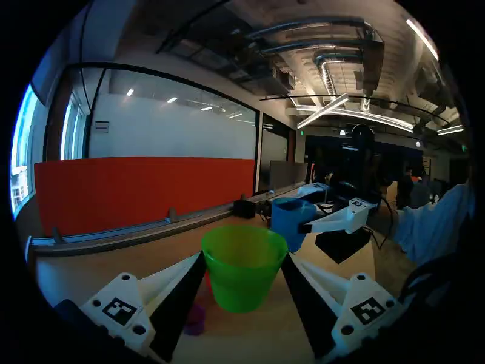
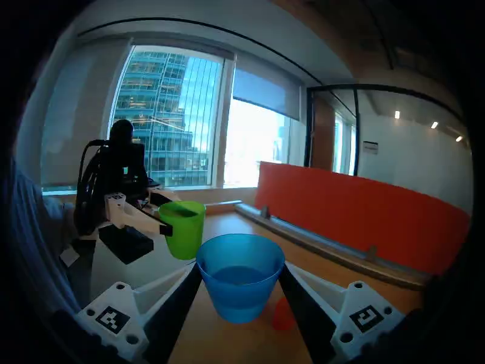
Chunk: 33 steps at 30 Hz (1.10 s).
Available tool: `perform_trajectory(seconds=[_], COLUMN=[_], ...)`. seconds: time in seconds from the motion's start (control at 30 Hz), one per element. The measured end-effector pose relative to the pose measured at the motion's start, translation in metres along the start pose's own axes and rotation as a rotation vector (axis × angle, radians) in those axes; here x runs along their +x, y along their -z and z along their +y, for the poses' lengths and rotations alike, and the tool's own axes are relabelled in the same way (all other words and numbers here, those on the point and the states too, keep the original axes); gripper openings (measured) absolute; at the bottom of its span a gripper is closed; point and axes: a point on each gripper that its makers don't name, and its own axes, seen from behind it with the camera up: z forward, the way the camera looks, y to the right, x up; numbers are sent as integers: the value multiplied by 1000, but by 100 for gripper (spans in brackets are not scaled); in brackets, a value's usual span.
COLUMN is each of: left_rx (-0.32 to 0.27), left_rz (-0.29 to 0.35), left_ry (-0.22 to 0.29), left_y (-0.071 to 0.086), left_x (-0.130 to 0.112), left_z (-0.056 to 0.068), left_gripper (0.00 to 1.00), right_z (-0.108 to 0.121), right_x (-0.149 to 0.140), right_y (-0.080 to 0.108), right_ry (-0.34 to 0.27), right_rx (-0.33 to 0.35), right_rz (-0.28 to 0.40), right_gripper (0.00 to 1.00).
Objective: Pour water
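Where the left gripper view looked out along its fingers, an orange partition (image 1: 145, 191) ran ahead and to the left of the left gripper (image 1: 244, 262). Beneath its left finger, a small purple thing (image 1: 195, 318) and a small red thing (image 1: 208, 283) lay on the wooden table (image 1: 254, 340), both partly hidden. The left gripper was closed part-way, both fingers pressed to the sides of the green cup (image 1: 244, 279), which stood upright between them. Whether that cup held anything could not be told. Ahead and to the right, the right gripper (image 1: 303, 229) carried the blue cup (image 1: 288, 215), and a pale sleeve (image 1: 436, 224) showed farther right.

In the right gripper view, the left gripper (image 2: 170, 229) and green cup (image 2: 185, 233) were ahead to the left, before a bright window (image 2: 176, 121). The right gripper (image 2: 240, 267) was likewise closed part-way, both fingers against the upright blue cup (image 2: 240, 303), which had water (image 2: 239, 276) in its bottom. The red thing (image 2: 282, 313) lay below the right finger, and the partition (image 2: 364, 212) ran off to the right.
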Motion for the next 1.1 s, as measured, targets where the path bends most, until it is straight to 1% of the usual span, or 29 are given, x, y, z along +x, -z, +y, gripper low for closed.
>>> perform_trajectory(seconds=[0.17,0.4,0.57,0.87,1.1], left_rx=[-4,-7,-13,-17,-25], left_rz=[3,17,24,32,26], left_ry=[0,-20,-29,-42,-52], left_y=[0,-1,0,1,-1], left_x=[-1,0,1,1,-2], left_z=[3,7,10,16,24], left_gripper=[87,86,86,87,86], right_z=[1,2,2,10,17], right_x=[4,7,13,28,41], right_y=[0,1,1,-2,-6], right_ry=[8,24,46,120,202], right_rx=[1,-1,0,-15,-30], right_rz=[2,-1,1,7,12], right_gripper=[90,90,90,90,90])
